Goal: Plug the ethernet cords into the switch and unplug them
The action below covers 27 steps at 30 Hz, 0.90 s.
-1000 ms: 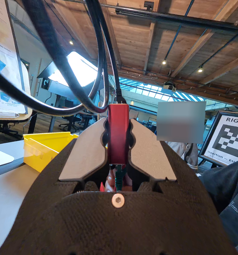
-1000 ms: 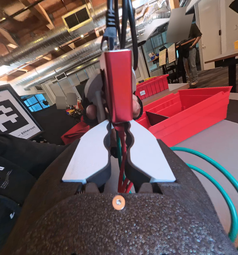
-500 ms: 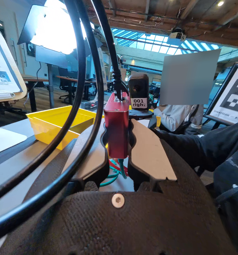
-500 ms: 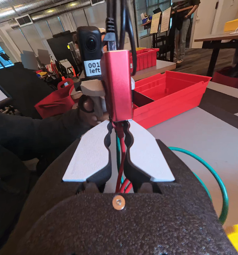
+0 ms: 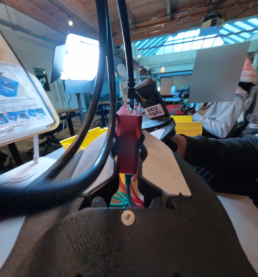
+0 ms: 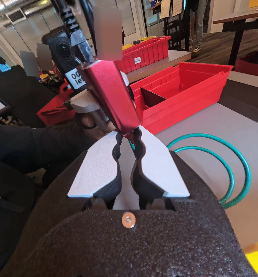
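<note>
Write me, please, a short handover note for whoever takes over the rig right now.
Left hand-held gripper: shut on the red switch, gripping its sides.
Right hand-held gripper: shut on the red cord at its plug, right at the switch's lower end.
Black cord is plugged into the top; green cord enters the bottom, slack looped on the table.
Done: green and black look plugged in.
Left: the views don't show whether the red plug is seated; check it, then probably unplug the cords.

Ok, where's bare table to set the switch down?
Bare grey tabletop lies between the red bin and the green cord loops. Crowded around the switch: left gripper clamps it, right gripper pinches its red cord, black cables loop above.
</note>
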### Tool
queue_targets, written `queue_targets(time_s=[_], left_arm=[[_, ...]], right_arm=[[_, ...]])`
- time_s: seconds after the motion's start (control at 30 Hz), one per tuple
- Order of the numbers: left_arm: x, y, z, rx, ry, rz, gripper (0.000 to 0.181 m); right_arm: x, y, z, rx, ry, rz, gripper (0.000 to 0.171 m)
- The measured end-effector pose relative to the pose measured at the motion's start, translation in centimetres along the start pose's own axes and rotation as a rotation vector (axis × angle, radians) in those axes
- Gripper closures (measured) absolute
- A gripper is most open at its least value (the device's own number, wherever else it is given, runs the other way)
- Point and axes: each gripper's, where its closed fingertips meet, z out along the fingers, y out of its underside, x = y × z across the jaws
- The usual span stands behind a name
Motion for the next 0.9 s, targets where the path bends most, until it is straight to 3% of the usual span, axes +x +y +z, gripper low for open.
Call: queue_targets(time_s=[0.2,0.4,0.5,0.67,0.77,0.9], left_arm=[[0.9,-1.8,-0.3,0.133,0.099,-0.137,0.155],[1.3,-2.9,-0.5,0.204,0.107,-0.172,0.155],[1.7,-3.5,-0.5,0.26,0.138,-0.217,0.154],[0.5,-2.5,-0.4,0.238,0.109,-0.279,0.155],[0.8,-2.4,-0.1,0.202,0.099,-0.23,0.146],[0.6,-2.1,0.0,0.148,0.07,-0.21,0.153]], right_arm=[[-1.7,-1.0,0.0,0.07,-0.034,-0.111,0.156],[-2.5,-2.2,-0.6,0.158,-0.149,-0.027,0.157],[-3.1,-2.7,-1.2,0.201,-0.16,-0.145,0.157],[-2.3,-2.2,-1.3,0.131,-0.08,-0.189,0.157],[-2.5,-1.7,-1.1,0.102,-0.094,-0.172,0.157],[-2.4,-1.7,-1.0,0.121,-0.109,-0.103,0.156]])
